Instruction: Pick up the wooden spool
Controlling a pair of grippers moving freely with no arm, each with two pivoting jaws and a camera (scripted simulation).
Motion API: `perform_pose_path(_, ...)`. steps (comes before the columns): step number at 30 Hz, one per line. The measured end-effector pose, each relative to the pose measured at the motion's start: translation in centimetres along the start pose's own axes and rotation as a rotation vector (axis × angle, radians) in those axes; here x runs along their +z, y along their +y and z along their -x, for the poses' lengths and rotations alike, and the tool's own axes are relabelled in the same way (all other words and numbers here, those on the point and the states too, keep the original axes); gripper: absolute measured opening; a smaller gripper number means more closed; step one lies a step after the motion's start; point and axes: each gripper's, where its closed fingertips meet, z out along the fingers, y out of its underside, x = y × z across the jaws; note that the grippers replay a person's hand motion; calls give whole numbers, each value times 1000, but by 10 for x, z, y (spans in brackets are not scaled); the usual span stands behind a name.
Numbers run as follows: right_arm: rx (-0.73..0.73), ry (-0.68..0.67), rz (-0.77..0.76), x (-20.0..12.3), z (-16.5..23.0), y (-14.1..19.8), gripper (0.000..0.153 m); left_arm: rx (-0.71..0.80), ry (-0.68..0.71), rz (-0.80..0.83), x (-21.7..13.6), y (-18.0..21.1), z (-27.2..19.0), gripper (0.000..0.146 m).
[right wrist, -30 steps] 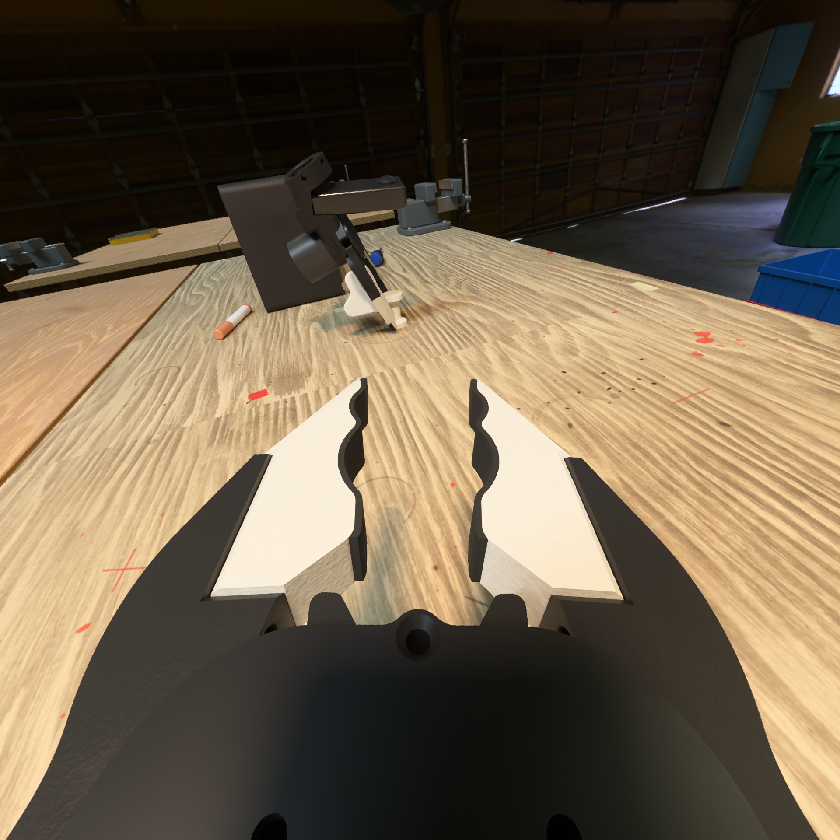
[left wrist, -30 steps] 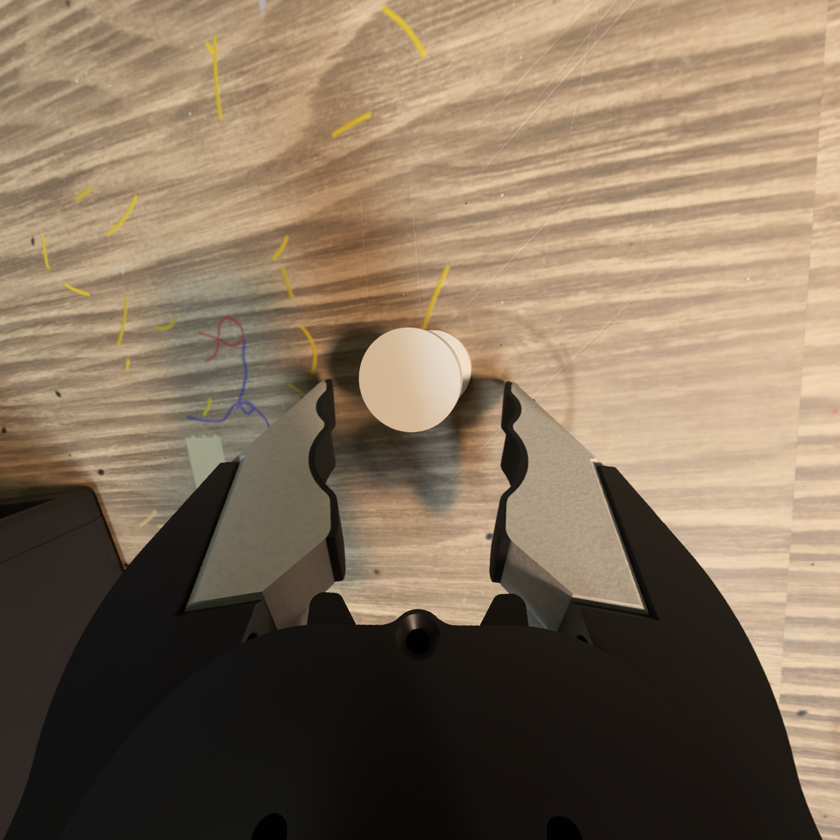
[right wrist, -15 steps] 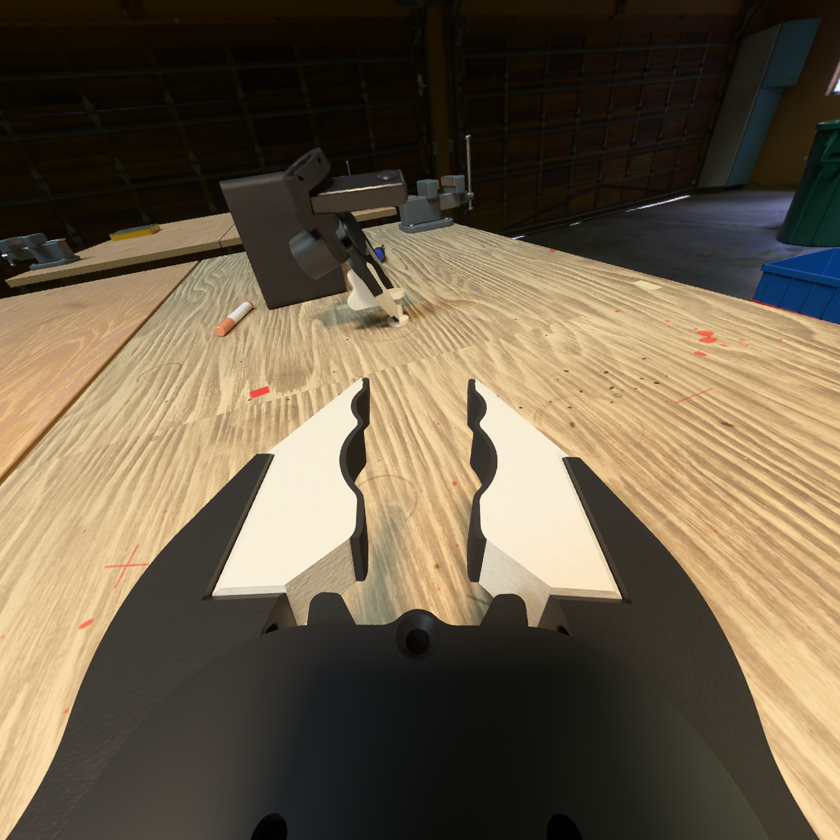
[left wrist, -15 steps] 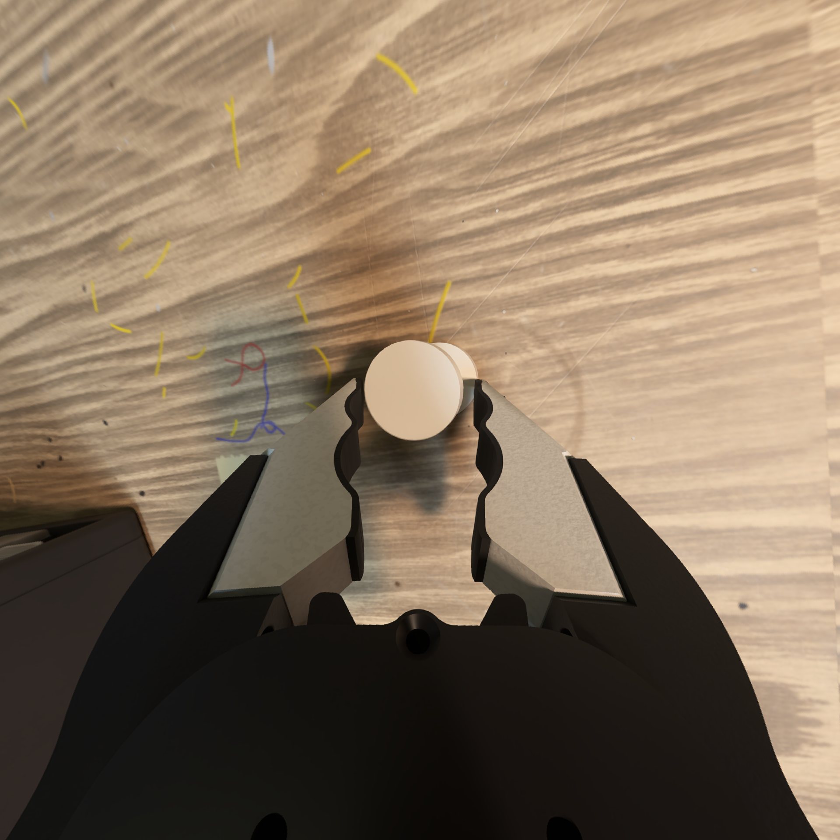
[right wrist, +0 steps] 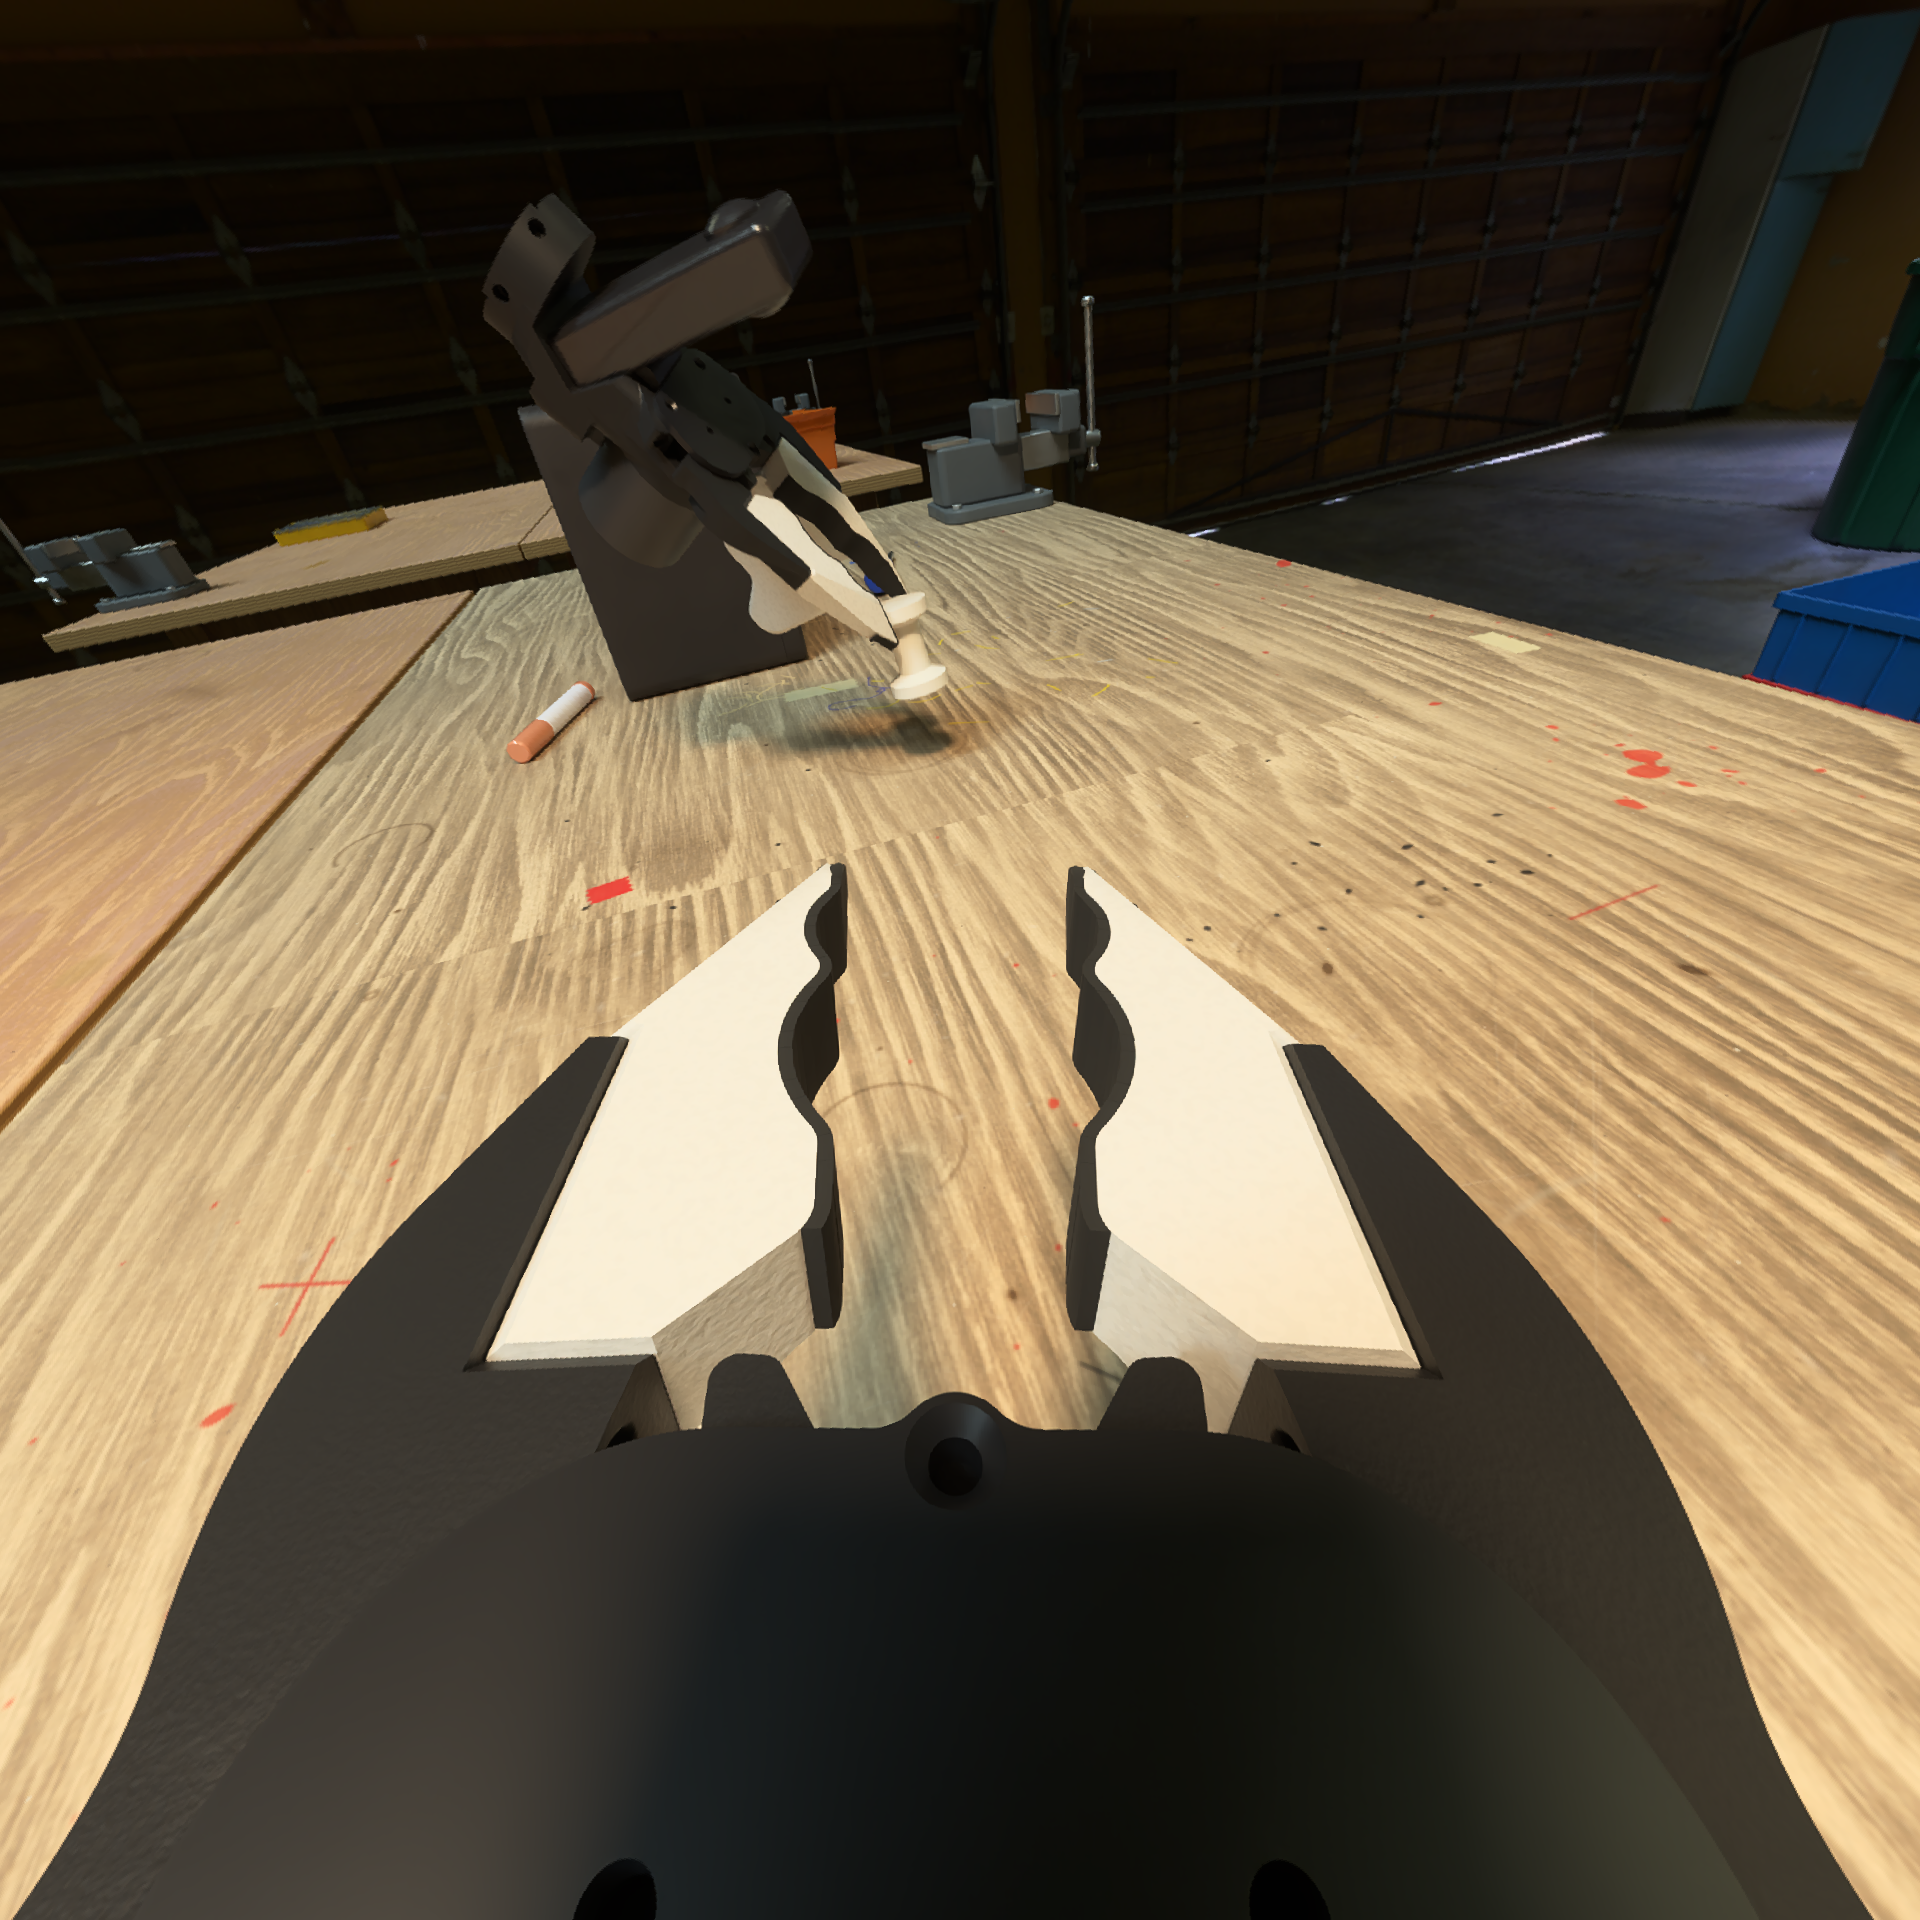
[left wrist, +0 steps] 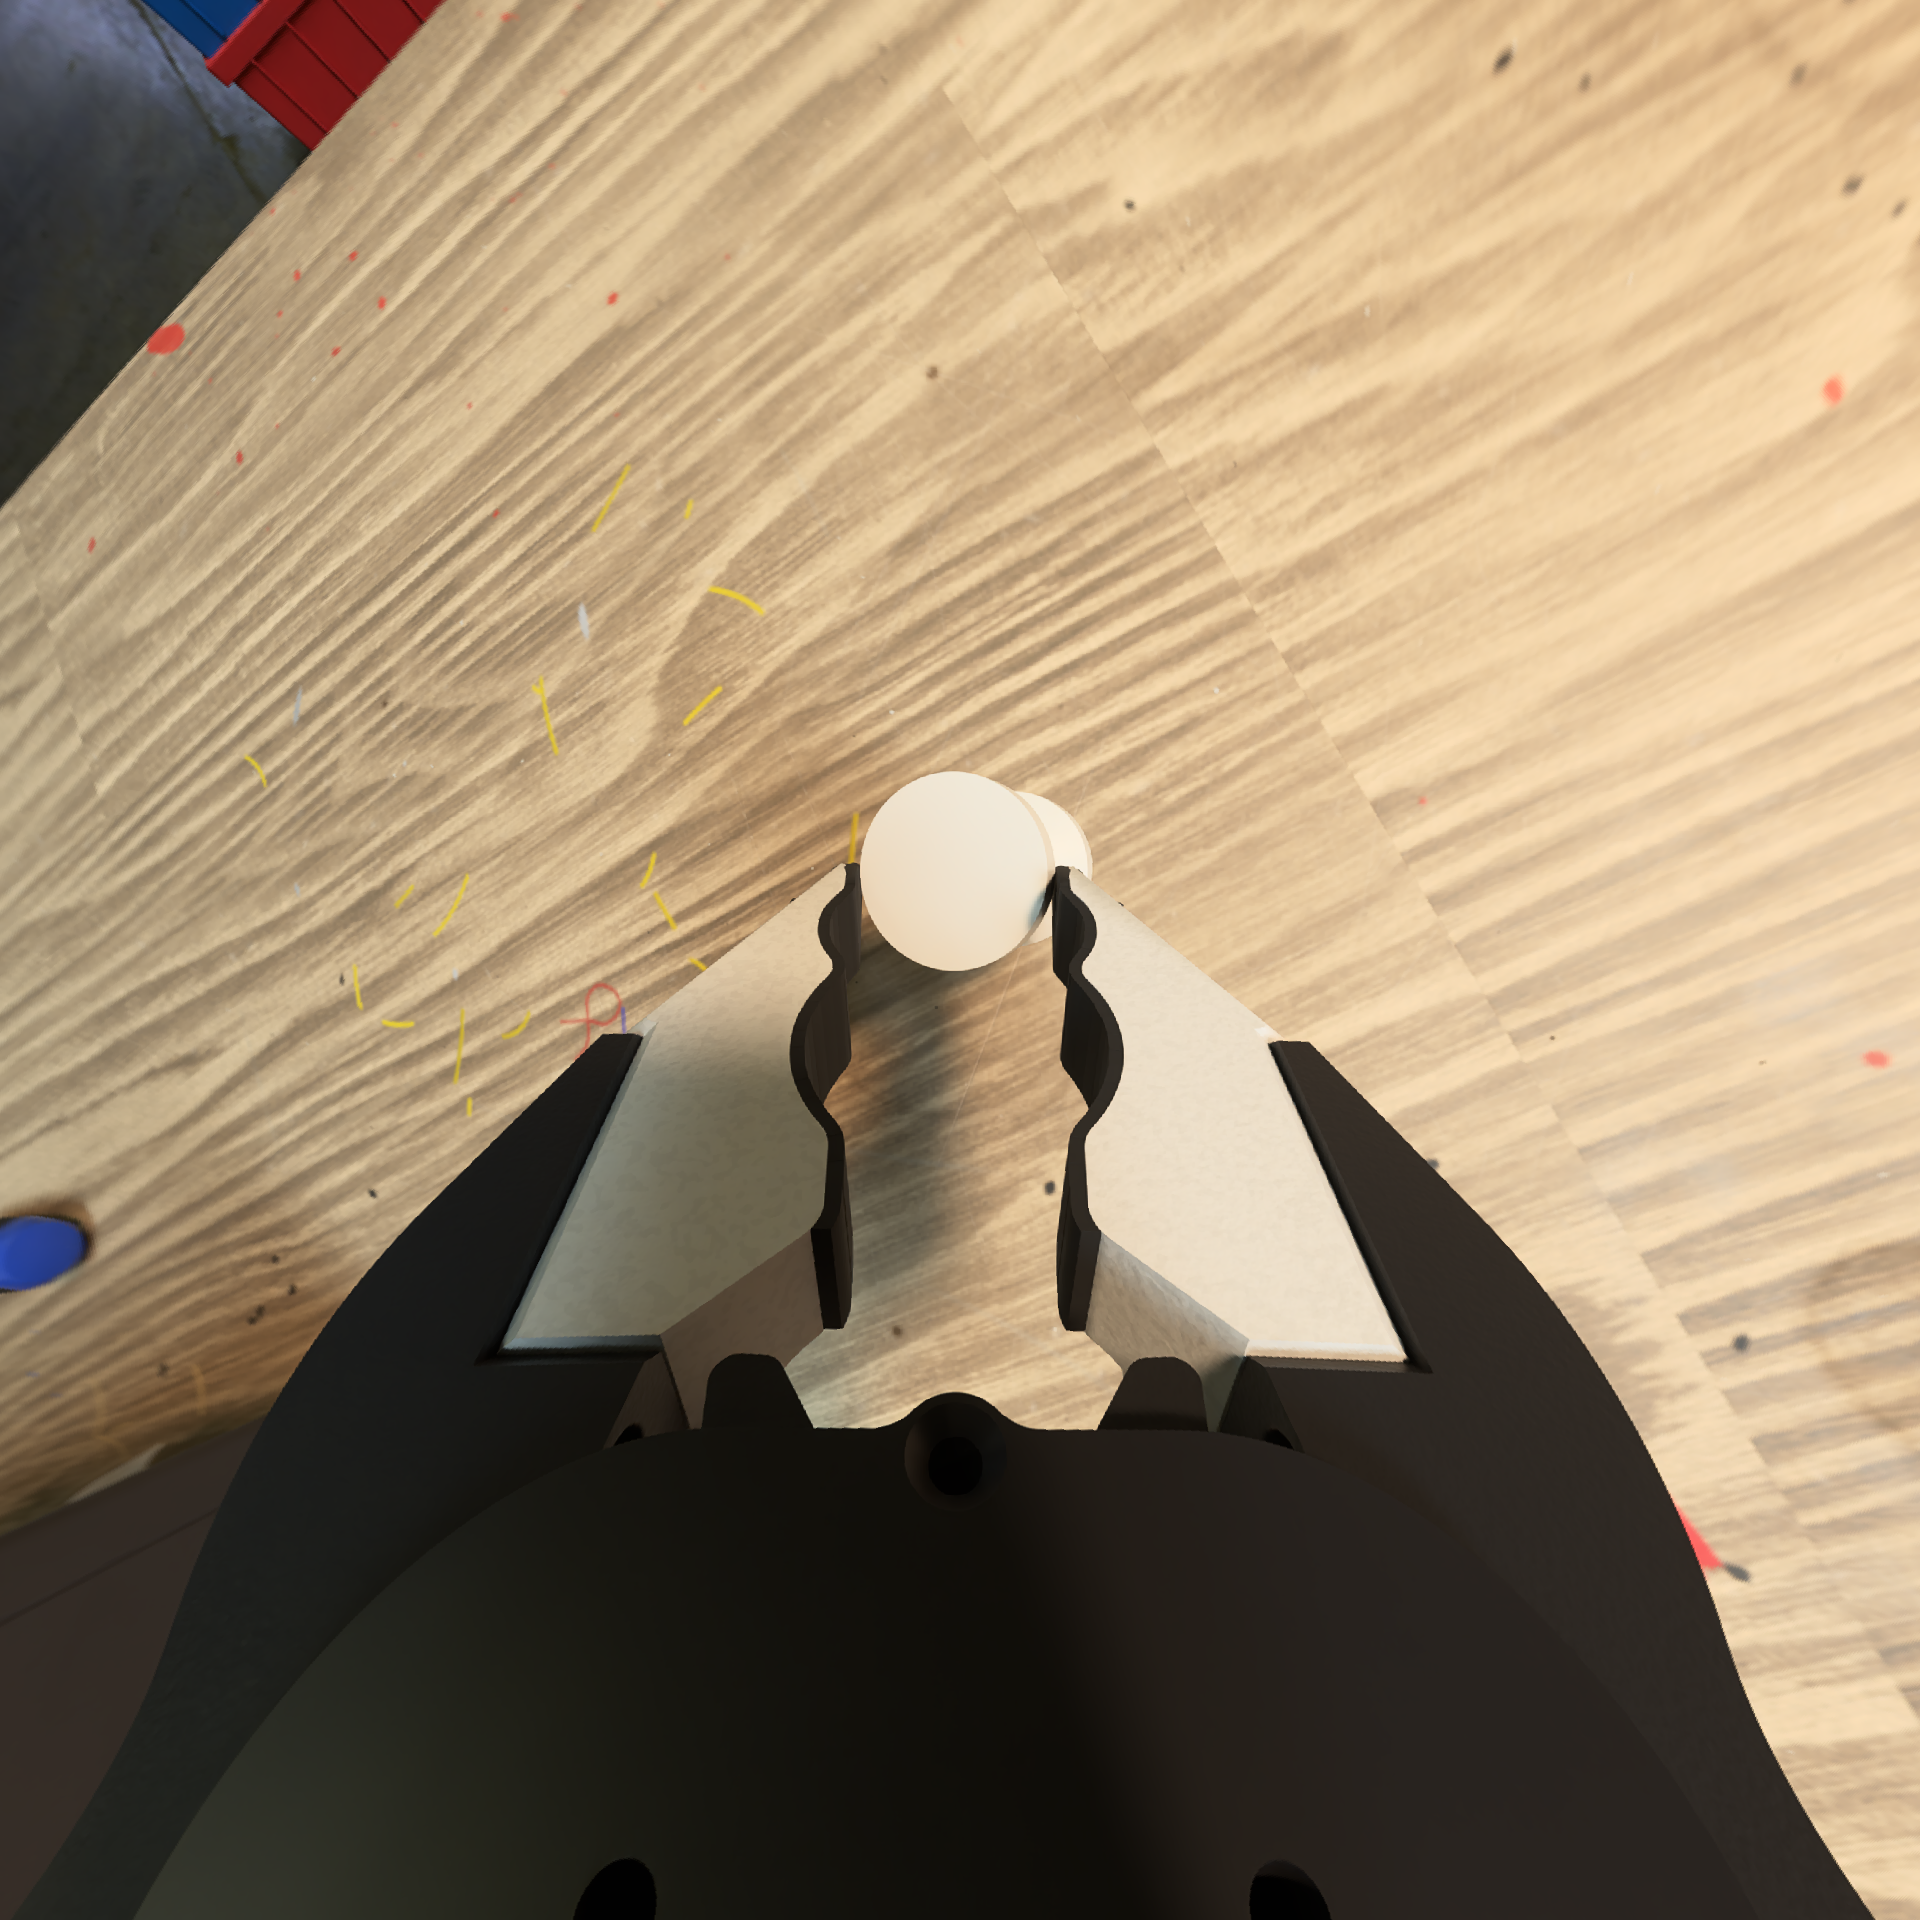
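Note:
The pale wooden spool (left wrist: 951, 868) is pinched at its neck between the tips of my left gripper (left wrist: 953, 883), which is shut on it. In the right wrist view the spool (right wrist: 916, 652) hangs tilted from the left gripper (right wrist: 891, 629), just above the workbench (right wrist: 1351, 831), with its shadow below. My right gripper (right wrist: 954, 883) is open and empty, low over the near part of the bench, far from the spool.
A dark block (right wrist: 665, 582) stands behind the left gripper. An orange-capped marker (right wrist: 551, 720) lies to its left. A grey vise (right wrist: 1003, 457) sits at the far edge. A blue bin (right wrist: 1844, 639) is at the right. A red bin (left wrist: 312, 52) lies beyond the bench edge.
My left gripper closed on the spool and lifted it off the bench, tilting as it rose. My right gripper stayed in place.

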Motion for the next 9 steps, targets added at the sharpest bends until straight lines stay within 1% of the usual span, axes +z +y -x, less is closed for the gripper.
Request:
perform_pose_path(6, -4, -4, 12, 1, 1, 2, 42, 157, -16, 113, 27, 11, -21, 37)
perform_pose_path(9, -4, -7, 13, 2, 2, 2, 42, 173, -19, 145, 35, 15, -22, 37)
